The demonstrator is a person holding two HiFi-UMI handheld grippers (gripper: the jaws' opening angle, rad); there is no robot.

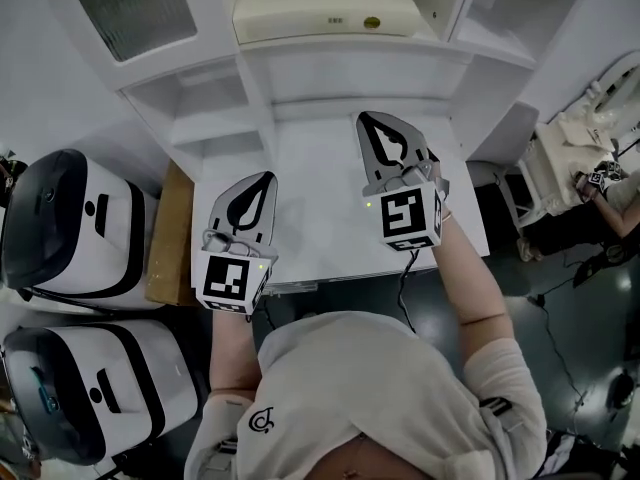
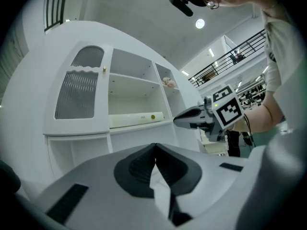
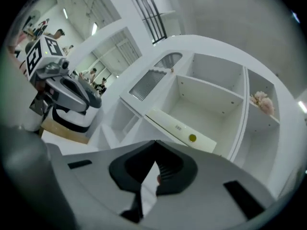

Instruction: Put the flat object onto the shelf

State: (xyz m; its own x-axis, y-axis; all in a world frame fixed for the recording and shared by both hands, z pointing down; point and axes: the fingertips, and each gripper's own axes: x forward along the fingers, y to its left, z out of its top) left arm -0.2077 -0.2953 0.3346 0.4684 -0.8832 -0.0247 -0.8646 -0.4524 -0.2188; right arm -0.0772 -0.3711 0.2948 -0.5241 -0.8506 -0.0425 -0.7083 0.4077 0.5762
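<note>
On the wide middle shelf (image 1: pixel 340 50) of the white cabinet (image 1: pixel 180 73) lies the flat cream box (image 1: pixel 325 13). It is set lengthwise along the shelf, with a small yellow dot on its front edge. In front of it, over the white table (image 1: pixel 320 218), both grippers point toward the cabinet. The right gripper (image 1: pixel 372 123) is nearer the shelf, its jaws together with nothing between them. The left gripper (image 1: pixel 265 178), further back, likewise has its jaws closed and empty.
</note>
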